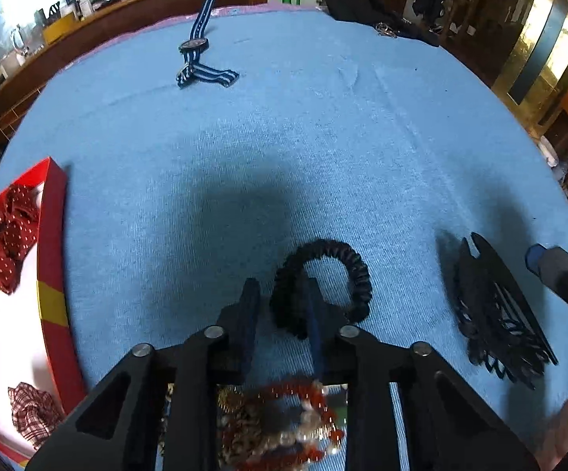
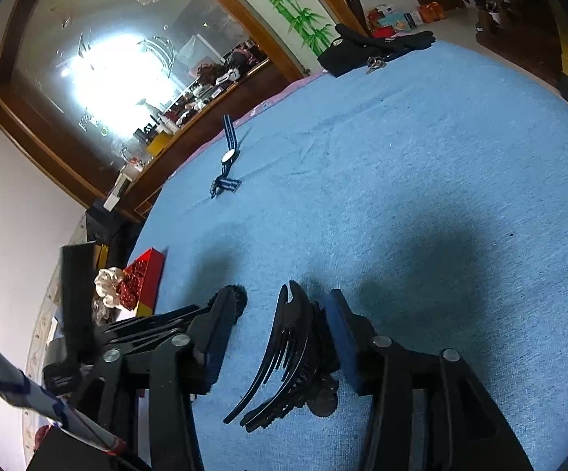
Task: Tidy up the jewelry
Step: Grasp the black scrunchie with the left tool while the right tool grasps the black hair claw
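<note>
The left gripper (image 1: 282, 294) points steeply down at the blue cloth (image 1: 323, 149) covering the bench. Its fingers (image 1: 246, 314) stand a narrow way apart, straddling the near side of a black hair tie (image 1: 356, 274) that lies flat on the cloth; one finger sits inside the loop and the other just outside it. Whether the pads already press on the band cannot be told.

The right gripper (image 2: 280, 322) tilts down less steeply, with its fingers (image 2: 343, 337) spread on either side of a black claw clip (image 2: 292, 353). The clip rests on the cloth close against the right-hand finger, well clear of the left-hand one.

At the left edge of the bench is a red box (image 1: 52, 259) holding a dotted red scrunchie (image 1: 7, 235) and a checked scrunchie (image 1: 33, 412). A striped watch (image 1: 197, 47) lies far off near the back edge. A beaded bracelet (image 1: 295, 424) shows blurred beneath the left gripper's frame.
</note>
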